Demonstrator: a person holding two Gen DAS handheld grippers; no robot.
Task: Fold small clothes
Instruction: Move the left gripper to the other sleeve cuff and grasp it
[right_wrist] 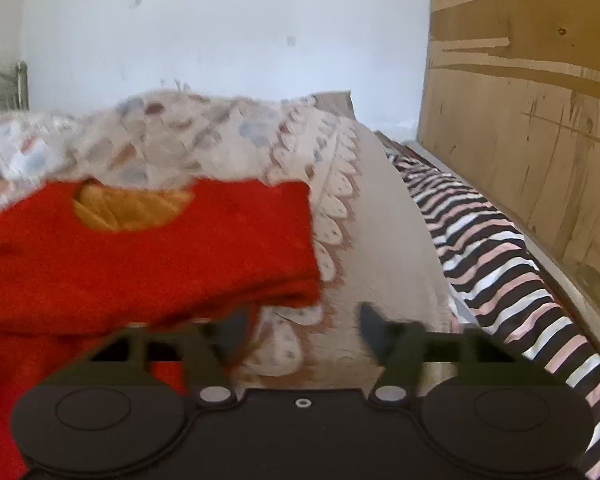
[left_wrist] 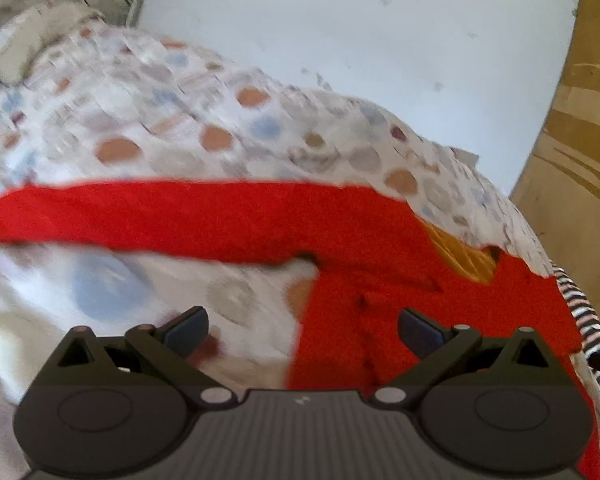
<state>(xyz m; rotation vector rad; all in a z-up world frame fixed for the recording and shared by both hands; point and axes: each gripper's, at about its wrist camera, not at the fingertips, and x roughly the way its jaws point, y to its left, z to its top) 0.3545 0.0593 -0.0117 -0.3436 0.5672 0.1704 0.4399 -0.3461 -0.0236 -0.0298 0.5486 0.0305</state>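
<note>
Across the patterned bedspread [left_wrist: 148, 112] a red garment [left_wrist: 360, 312] is spread, one sleeve [left_wrist: 140, 216] stretched leftward; left gripper [left_wrist: 302, 330] and right gripper [right_wrist: 302, 330] are held apart, empty, nearside.

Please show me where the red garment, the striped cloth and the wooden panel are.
red garment [right_wrist: 148, 264]: right wrist view, folded body.
striped cloth [right_wrist: 496, 252]: right wrist view, middle stripes.
wooden panel [right_wrist: 540, 120]: right wrist view, flat face.

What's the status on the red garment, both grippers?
Left hand-held gripper open, empty. Right hand-held gripper open, empty. Red garment flat on patterned bedspread, one sleeve still spread out. Nothing in the way.
</note>
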